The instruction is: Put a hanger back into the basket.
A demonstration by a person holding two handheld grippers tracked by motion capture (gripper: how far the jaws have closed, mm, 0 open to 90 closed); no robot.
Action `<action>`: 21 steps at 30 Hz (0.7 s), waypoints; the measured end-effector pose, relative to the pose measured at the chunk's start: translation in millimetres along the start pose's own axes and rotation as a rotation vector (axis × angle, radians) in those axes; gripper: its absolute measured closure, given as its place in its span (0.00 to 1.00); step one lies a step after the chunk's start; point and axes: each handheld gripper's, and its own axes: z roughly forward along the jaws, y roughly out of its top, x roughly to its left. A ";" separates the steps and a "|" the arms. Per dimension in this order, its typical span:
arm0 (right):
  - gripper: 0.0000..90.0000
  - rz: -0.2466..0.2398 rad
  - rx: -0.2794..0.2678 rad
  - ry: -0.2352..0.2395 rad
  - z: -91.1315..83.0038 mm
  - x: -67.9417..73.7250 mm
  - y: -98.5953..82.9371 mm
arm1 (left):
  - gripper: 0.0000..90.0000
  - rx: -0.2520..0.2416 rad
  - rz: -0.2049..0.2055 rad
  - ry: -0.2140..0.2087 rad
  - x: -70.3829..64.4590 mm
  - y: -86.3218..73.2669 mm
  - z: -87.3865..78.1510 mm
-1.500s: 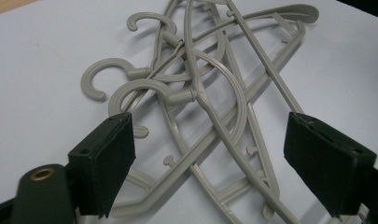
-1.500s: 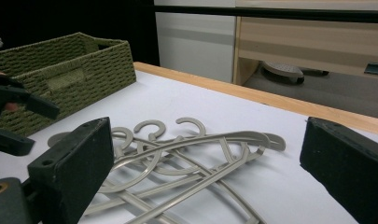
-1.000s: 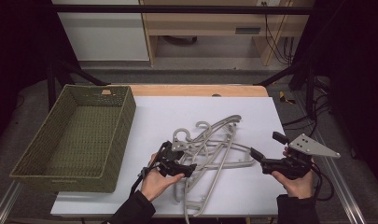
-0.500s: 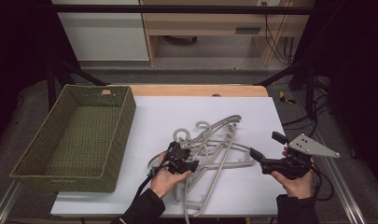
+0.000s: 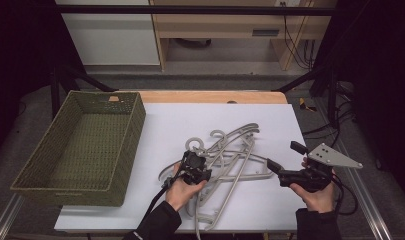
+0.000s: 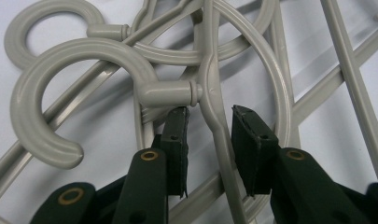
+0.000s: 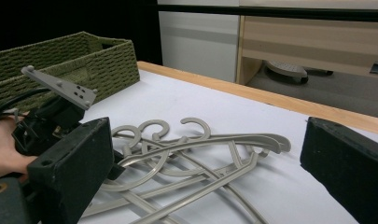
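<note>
A tangle of grey plastic hangers [image 5: 230, 155] lies on the white table [image 5: 180, 120], near its middle and toward the person's side, with the hooks pointing toward the far-left and the arms crossing over one another. A green woven basket [image 5: 132, 125] stands at the left end of the table, apart from the pile. The left gripper [image 5: 194, 162] sits low over the hooks' end of the pile, held from below by the left hand [image 5: 182, 190]. In the left gripper view its jaws stand apart, one on each side of a hanger's thin neck [image 6: 214, 112] just below the point where a hook [image 6: 60, 93] joins the frame; the neck runs through the gap and neither pad presses on it. The right gripper [image 5: 277, 167] is held in the right hand [image 5: 317, 192] at the right side of the table, pointing left toward the pile, with its tips just beside the outer ends of the hangers. In the right gripper view its jaws are spread wide with nothing between them, and the hangers [image 7: 196, 149] lie ahead on the table with the basket [image 7: 84, 60] behind them at the left.
</note>
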 end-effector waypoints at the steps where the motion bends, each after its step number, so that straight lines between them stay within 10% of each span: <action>1: 0.03 0.000 0.000 0.000 0.0 0.0 0.0 | 0.74 -0.001 -0.006 0.005 -0.4 0.4 1.6; 21: 0.03 0.003 -0.002 0.001 -0.4 -0.6 0.0 | 0.87 0.006 -0.034 0.006 -7.4 6.3 5.3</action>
